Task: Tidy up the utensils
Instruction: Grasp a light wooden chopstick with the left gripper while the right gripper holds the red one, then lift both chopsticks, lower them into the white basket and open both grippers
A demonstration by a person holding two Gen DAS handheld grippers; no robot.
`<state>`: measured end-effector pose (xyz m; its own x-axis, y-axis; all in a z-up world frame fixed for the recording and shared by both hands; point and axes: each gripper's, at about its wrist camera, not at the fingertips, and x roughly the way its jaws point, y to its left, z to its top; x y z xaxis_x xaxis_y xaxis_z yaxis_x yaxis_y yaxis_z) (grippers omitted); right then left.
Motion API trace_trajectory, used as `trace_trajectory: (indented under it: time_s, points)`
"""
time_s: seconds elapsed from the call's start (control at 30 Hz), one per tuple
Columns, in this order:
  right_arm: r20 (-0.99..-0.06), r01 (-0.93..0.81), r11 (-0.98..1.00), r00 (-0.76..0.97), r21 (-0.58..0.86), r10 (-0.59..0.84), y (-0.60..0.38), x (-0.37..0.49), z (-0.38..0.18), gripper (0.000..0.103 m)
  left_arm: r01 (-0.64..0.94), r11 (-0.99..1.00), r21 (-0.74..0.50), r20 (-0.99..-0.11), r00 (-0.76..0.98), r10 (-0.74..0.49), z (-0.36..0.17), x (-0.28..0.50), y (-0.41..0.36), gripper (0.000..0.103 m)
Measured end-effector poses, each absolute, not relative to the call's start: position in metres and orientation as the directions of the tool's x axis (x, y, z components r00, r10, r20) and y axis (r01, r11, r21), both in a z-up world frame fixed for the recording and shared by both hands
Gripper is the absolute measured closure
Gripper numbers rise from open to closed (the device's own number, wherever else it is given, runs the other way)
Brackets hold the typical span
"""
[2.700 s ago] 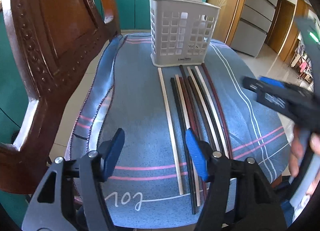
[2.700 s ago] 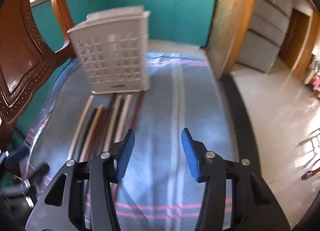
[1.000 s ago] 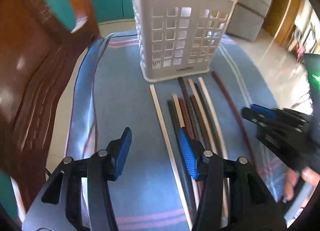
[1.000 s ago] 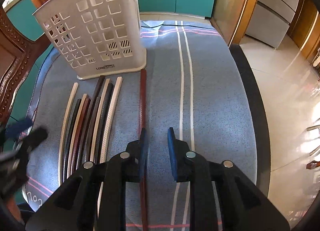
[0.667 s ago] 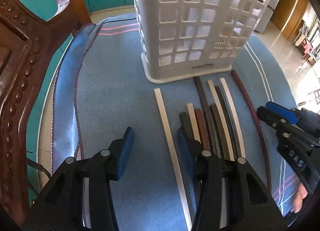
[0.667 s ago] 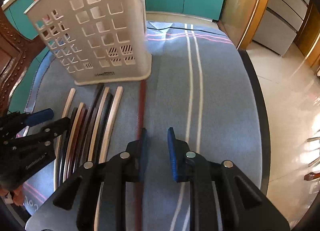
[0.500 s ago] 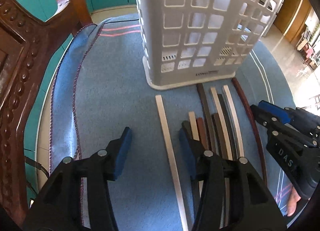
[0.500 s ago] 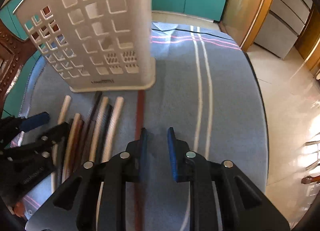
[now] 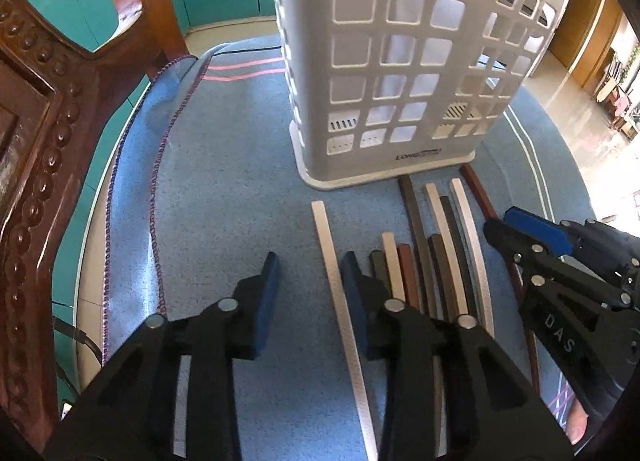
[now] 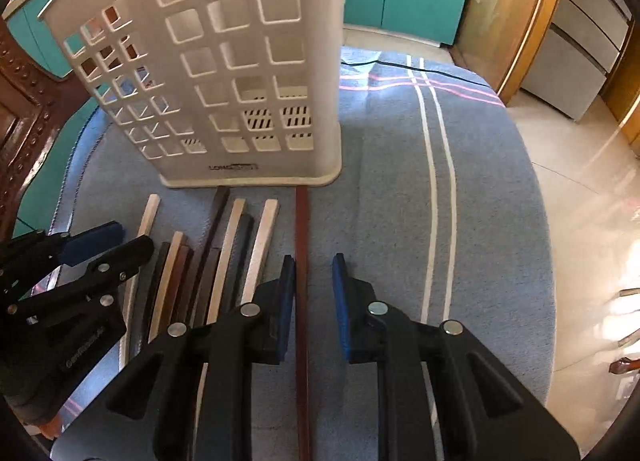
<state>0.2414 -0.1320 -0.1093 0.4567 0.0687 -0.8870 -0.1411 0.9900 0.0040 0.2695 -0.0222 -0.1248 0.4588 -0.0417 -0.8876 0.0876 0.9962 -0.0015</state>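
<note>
A blue striped cloth [image 10: 400, 189] covers the round desk [image 9: 86, 325]. On it stands a white perforated basket [image 10: 240, 73], with a row of chopsticks [image 10: 224, 257] lying just before its base.

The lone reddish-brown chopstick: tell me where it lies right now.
In the right wrist view, the reddish-brown chopstick lies on the blue cloth between the right hand-held gripper fingers, right of the other chopsticks, pointing toward the white basket.

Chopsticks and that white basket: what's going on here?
A person is sorting chopsticks with two handheld grippers. The right gripper straddles the reddish-brown chopstick, jaws open, not clamped. The left gripper is open over the pale chopstick. All the sticks lie on the blue cloth before the white basket.
</note>
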Motion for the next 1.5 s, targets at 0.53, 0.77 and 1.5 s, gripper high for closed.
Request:
trace_trajectory:
  time_s: [0.53,0.77,1.5]
  points:
    - [-0.825,-0.162,0.984,0.546,0.071,0.149,-0.145,0.223,-0.075,0.096,0.086,0.995,-0.055,-0.824,0.559,-0.094,-0.107,0.239,-0.032,0.096]
    - [-0.699,-0.212,0.966,0.668,0.149,0.254,-0.176,0.165,0.004,0.096,0.141,0.989,-0.043,-0.694,0.708,-0.131,-0.036,0.182,-0.032,0.096]
    - [-0.106,-0.239,0.93,0.955,0.279,0.277,-0.213,0.114,0.182,0.096,0.06,0.962,-0.265,-0.126,0.987,-0.097,0.134,0.16,0.024,0.096]
